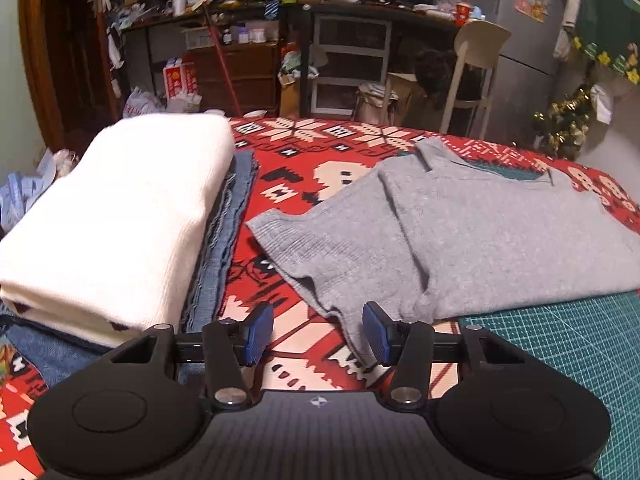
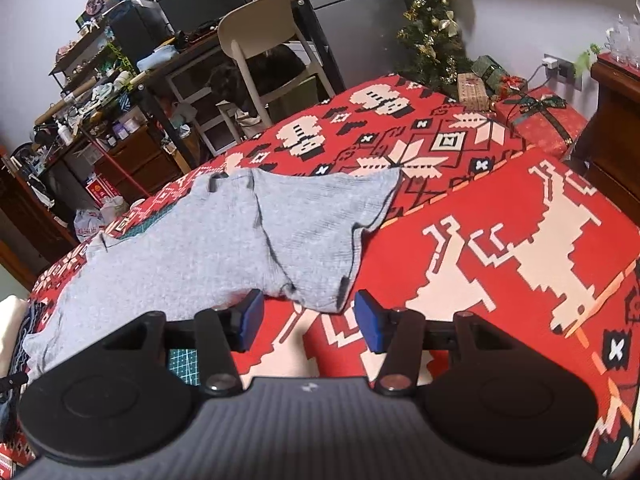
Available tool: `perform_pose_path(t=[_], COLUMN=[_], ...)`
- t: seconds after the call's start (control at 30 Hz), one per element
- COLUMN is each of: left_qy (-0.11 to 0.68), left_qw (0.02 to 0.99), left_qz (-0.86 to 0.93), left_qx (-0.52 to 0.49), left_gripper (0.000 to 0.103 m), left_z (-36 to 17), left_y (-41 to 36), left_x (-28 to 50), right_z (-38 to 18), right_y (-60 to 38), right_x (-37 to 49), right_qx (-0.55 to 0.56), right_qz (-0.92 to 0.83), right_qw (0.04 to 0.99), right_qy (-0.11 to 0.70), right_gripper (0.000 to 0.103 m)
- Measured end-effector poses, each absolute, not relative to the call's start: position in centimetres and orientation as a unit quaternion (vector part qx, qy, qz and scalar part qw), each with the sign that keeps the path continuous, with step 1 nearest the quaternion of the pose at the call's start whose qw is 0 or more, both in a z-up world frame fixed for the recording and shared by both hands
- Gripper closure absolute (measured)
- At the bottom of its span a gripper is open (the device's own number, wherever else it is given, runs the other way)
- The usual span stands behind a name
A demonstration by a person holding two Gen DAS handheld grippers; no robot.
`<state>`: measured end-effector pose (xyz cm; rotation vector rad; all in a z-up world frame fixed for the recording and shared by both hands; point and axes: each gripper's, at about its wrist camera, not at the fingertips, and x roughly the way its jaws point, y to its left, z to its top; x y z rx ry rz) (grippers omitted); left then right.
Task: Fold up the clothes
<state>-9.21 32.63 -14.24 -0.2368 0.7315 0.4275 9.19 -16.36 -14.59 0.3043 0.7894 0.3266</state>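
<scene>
Left wrist view: left gripper (image 1: 318, 332) and right gripper (image 2: 309, 320) hang unclenched, empty, by the grey t-shirt (image 1: 480, 240) spread on the red blanket (image 1: 304, 176); pinching one sleeve layer risks bunching

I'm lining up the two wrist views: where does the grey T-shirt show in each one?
Left wrist: the grey T-shirt fills the centre and right, spread flat on the red patterned blanket, one sleeve reaching toward the camera.
Right wrist: the T-shirt lies left of centre, one sleeve pointing right.
Shared landmark: the cream chair behind the bed.
</scene>
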Motion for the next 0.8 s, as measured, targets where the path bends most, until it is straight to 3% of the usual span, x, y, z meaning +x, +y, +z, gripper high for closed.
perform_pose_path(t=[0.3,0.43,0.5,0.57,0.63,0.67,0.8], left_qy=[0.347,0.349,0.345,0.340,0.337,0.334,0.317], left_qw=[0.902,0.904,0.909,0.915,0.919,0.922,0.931], left_qz=[0.210,0.199,0.191,0.180,0.174,0.173,0.167], left_qx=[-0.148,-0.148,-0.136,-0.124,-0.106,-0.095,-0.075], left_gripper=[0.054,0.054,0.054,0.048,0.036,0.036,0.027], left_z=[-14.6,-14.7,-14.4,-13.9,-13.4,-13.1,-12.6], left_y=[33.3,32.9,32.6,32.2,31.4,31.1,29.8], left_x=[-9.9,-10.0,-9.8,-9.6,-9.2,-9.0,-8.1], right_z=[-13.9,-12.7,-12.3,-11.9,-11.5,-11.2,-10.4], right_y=[-15.1,-14.0,-13.3,-12.5,-11.9,-11.6,-10.2], right_x=[8.8,8.2,8.0,7.9,7.7,7.5,6.8], right_qx=[0.111,0.086,0.069,0.055,0.048,0.047,0.030], right_qz=[0.174,0.185,0.188,0.191,0.193,0.196,0.211], right_qw=[0.909,0.918,0.923,0.926,0.928,0.929,0.933], right_qy=[0.363,0.340,0.328,0.322,0.316,0.310,0.291], right_gripper=[0.045,0.019,0.014,0.008,0.003,0.001,0.001])
